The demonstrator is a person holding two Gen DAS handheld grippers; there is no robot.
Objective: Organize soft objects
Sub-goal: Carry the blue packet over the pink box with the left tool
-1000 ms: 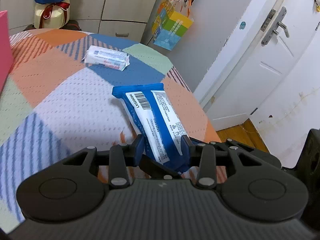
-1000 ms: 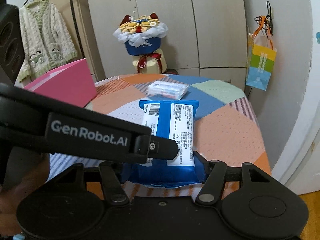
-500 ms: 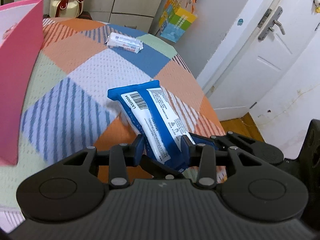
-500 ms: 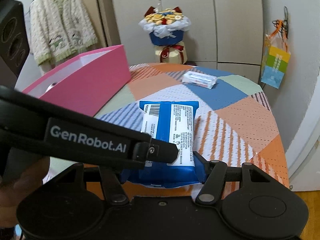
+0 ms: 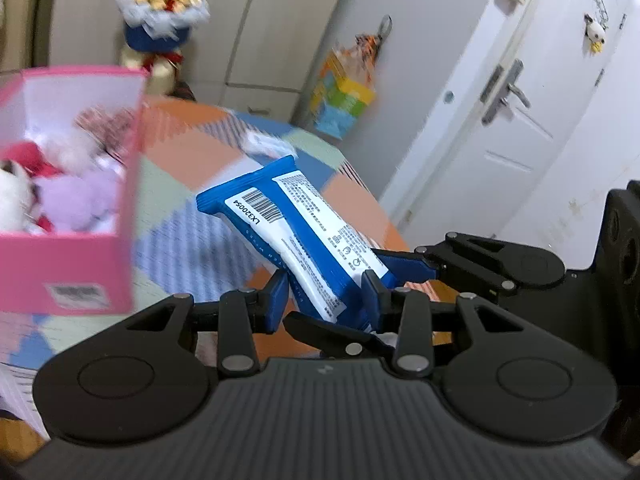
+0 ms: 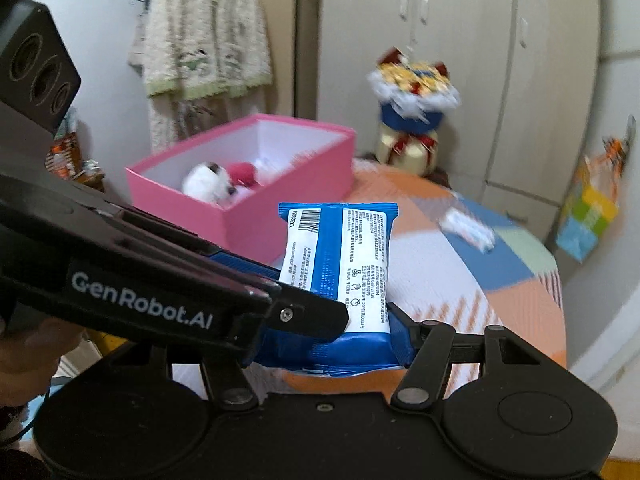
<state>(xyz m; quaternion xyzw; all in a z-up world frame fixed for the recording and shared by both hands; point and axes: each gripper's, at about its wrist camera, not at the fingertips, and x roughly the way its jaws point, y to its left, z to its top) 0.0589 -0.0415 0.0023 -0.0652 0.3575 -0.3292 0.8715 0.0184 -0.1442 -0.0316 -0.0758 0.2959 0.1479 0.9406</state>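
patchwork table (image 6: 460,280) bears pink box (image 6: 280,216), white packet (image 6: 466,230).

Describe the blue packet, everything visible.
The blue packet is a soft, glossy pillow pack with crimped, serrated end seams. Its white back label carries a barcode, a code that looks like LX320054 and fine print. It is held off the patchwork tablecloth, far end raised and aimed toward the pink box. The left tool and the right tool both clamp its near end, their blue fingers pressing its sides. Nothing else touches it.
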